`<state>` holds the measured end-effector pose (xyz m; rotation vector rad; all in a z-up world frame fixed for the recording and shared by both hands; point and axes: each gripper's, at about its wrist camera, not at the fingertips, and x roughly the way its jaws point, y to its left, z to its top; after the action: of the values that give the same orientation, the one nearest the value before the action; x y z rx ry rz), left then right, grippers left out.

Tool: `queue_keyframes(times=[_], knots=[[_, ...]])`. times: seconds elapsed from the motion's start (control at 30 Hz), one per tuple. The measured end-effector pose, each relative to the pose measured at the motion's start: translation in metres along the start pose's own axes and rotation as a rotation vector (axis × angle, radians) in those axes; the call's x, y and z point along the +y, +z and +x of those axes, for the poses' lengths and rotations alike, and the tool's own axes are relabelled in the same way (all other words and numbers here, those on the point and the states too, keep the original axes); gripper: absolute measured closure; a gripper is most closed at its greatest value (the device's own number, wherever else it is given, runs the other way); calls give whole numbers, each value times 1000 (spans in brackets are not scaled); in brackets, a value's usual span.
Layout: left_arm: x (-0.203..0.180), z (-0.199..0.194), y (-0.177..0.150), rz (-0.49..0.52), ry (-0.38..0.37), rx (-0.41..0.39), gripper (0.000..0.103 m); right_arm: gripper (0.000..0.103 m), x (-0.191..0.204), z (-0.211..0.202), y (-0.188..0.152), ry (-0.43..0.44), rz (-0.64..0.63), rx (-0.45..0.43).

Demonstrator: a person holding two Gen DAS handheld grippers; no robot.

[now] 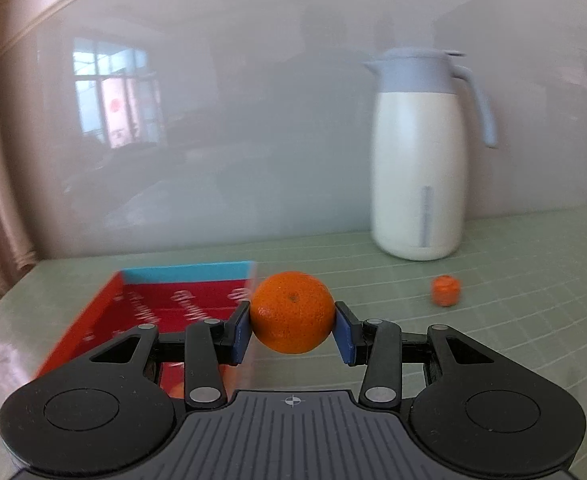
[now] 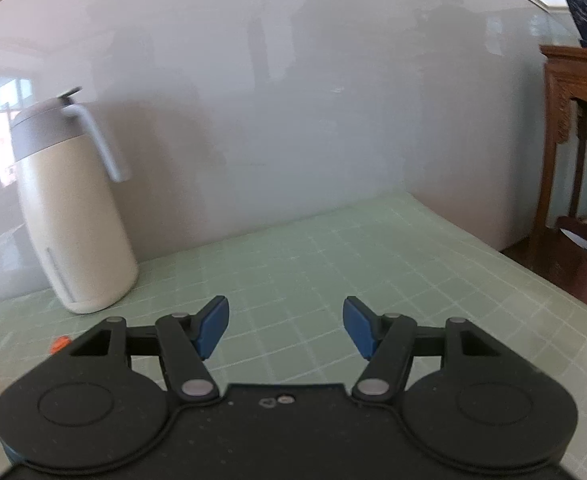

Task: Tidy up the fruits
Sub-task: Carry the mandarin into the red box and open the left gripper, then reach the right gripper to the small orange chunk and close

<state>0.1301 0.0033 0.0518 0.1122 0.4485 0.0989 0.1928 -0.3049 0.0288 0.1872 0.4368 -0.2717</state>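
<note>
Jaws of the left gripper [image 1: 292,326] clamp a round orange tangerine [image 1: 292,312] beside the red cardboard box [image 1: 165,312]; right gripper [image 2: 285,326] jaws gape wide, holding nothing.

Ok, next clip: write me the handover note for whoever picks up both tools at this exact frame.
Left tool: shut on the orange, held above the table just right of the red box.
Right tool: open, holding nothing, over bare green mat.
Small orange fruit: loose on the mat, in front of the white jug.
Done: orange picked up. Something orange shows in the box's near corner, partly hidden.
Left: probably drop the orange into the box, then fetch the small fruit.
</note>
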Motion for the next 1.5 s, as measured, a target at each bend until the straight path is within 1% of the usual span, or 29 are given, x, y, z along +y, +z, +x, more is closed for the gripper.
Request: queue_keyframes(times=[0.3,0.47,0.67,0.7,0.73,0.77,0.8,0.97,1.5], knots=[[69,8,-15,-67,114,37,60,40,43,-2,-3,54,-39,11],[93,13,-26,-79,146,62,60,40,65,1,-5,75,-60,17],[116,14,-36,-91,196,63,59,39,88,-1,-9,98,-88,14],[119,12,-37,-97,203,58,51,38,91,0,-10,100,-93,14],[122,12,-37,-105,206,56,41,37,94,0,-10,102,-97,13],[124,11,-38,-111,213,48,22,37,95,-1,-11,103,-99,13],[125,11,-38,-112,224,35,19,37,97,-1,-12,103,-102,13],[130,11,-37,-120,221,24,19,37,101,0,-15,103,-115,18],[129,11,-36,-127,210,17,19,37,104,3,-17,99,-127,23]])
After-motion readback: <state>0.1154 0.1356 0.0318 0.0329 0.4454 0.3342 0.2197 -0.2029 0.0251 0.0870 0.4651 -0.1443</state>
